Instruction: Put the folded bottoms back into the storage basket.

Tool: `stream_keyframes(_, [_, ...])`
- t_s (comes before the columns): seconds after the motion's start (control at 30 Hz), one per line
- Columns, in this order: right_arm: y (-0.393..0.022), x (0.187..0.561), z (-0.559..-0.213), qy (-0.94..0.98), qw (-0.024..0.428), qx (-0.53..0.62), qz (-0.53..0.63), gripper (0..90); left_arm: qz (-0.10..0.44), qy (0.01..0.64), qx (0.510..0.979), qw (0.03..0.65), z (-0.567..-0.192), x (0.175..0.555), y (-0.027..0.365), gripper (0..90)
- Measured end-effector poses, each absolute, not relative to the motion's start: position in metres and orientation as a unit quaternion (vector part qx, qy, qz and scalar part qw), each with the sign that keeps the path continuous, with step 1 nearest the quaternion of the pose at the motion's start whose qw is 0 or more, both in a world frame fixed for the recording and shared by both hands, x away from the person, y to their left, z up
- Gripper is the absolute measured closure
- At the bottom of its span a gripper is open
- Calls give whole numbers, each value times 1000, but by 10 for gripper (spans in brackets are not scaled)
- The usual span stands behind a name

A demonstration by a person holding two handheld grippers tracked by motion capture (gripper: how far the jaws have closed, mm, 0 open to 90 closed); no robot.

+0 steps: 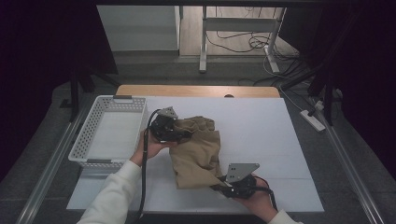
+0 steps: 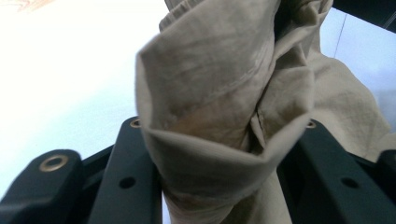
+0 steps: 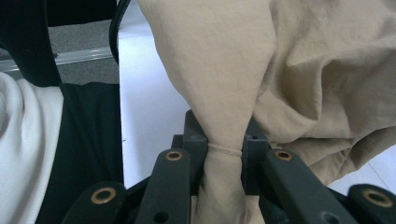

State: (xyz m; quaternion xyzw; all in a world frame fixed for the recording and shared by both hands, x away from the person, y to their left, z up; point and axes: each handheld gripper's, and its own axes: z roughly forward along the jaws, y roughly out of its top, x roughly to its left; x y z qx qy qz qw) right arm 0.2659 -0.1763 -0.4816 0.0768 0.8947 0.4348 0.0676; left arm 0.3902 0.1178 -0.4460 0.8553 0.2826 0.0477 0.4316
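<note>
Between both grippers' fingers [image 3: 187, 154], tan cloth [image 1: 198, 149]

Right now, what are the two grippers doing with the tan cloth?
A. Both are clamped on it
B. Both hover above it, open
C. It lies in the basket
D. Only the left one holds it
A: the left gripper and the right gripper each have the cloth pinched between their jaws.
</note>
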Motion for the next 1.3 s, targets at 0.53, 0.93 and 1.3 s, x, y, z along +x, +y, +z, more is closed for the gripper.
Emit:
stream_keyframes(0.53, [-171, 266, -476, 889, 70, 69, 447, 776, 54, 289, 852, 433, -439, 381, 127, 615])
stream_keyframes(0.93, [-167, 267, -472, 884, 73, 67, 458, 776, 60, 289, 849, 439, -430, 376, 137, 615])
stream_keyframes(1.3, [-161, 269, -465, 880, 77, 62, 465, 777, 65, 291, 843, 448, -421, 373, 147, 615])
